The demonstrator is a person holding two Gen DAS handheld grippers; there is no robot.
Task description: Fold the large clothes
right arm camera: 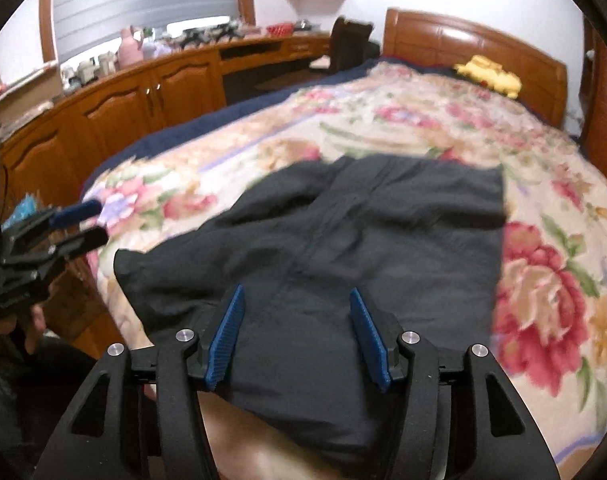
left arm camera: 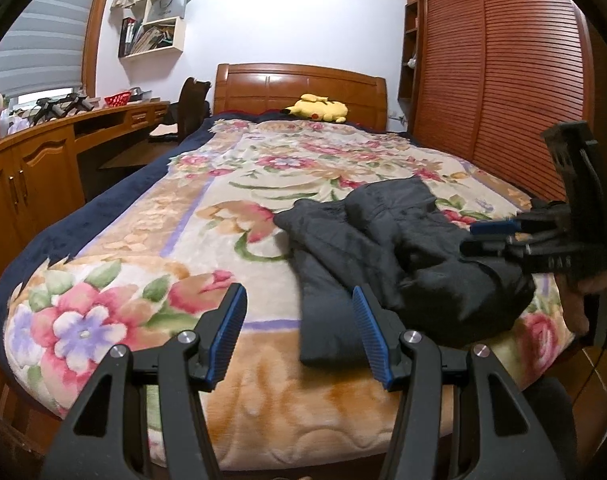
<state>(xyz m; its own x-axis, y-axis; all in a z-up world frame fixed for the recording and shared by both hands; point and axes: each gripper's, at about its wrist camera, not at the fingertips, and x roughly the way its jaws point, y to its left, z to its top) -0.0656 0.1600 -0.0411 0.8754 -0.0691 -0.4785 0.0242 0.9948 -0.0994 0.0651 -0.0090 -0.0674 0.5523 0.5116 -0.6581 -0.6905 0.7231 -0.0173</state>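
My left gripper (left arm camera: pixel 299 334) hangs over the foot of the bed (left arm camera: pixel 231 208), its jaws spread wide with nothing between them. Just ahead and a little to its right lies the dark jacket (left arm camera: pixel 387 248), rumpled on the flowered blanket (left arm camera: pixel 143 264), one sleeve running down toward my right-hand fingertip. Farther to the right my other gripper shows from the side, beside the jacket's edge.

My right gripper (right arm camera: pixel 297 332) sits low over the jacket (right arm camera: pixel 343 232), jaws apart, the cloth spread out ahead and passing beneath the fingers; I cannot tell whether they touch it. The picture is blurred. The left gripper (right arm camera: pixel 85 222) appears far to the left of it, off the cloth, over the blanket (right arm camera: pixel 543 264). At the far end, ahead of both grippers, a yellow plush toy (left arm camera: pixel 317 108) rests against the wooden headboard (left arm camera: pixel 299 86).
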